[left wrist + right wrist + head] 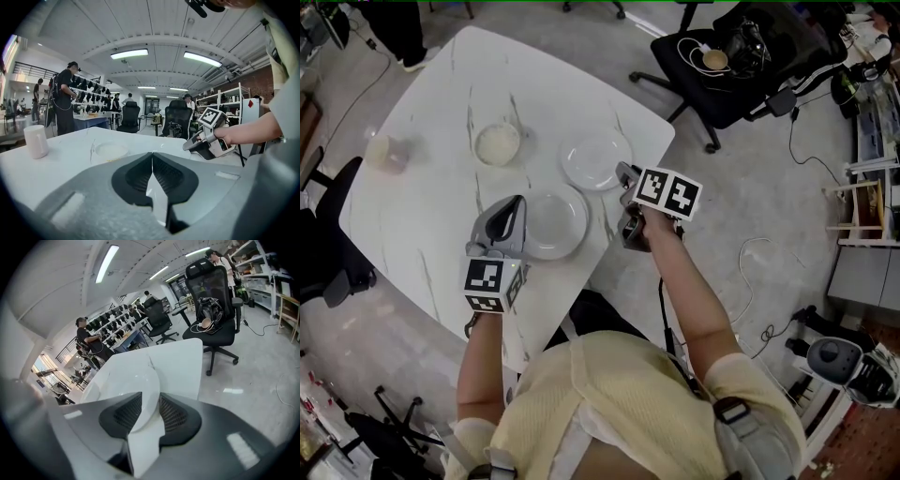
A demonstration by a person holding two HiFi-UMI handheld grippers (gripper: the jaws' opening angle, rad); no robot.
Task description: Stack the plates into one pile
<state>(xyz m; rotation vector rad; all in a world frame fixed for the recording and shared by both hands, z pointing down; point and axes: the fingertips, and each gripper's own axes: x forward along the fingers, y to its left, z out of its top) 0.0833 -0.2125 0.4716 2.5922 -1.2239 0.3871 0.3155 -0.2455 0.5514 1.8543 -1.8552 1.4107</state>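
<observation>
Two white plates lie apart on the white marble table (431, 225): a smaller one (592, 157) farther off and a larger one (558, 225) nearer me. My right gripper (624, 175) sits at the smaller plate's right edge. In the right gripper view its jaws (150, 411) stand open with that plate's rim (136, 380) between them, and I see no pad pressing on it. My left gripper (514, 210) hovers over the larger plate's left edge. Its jaws (152, 161) are shut with nothing in them.
A shallow cream bowl (498, 143) and a pale cup (394, 153) stand farther left on the table. A black office chair (731, 66) with cables on its seat stands beyond the table's right corner. The table edge runs just under my right hand.
</observation>
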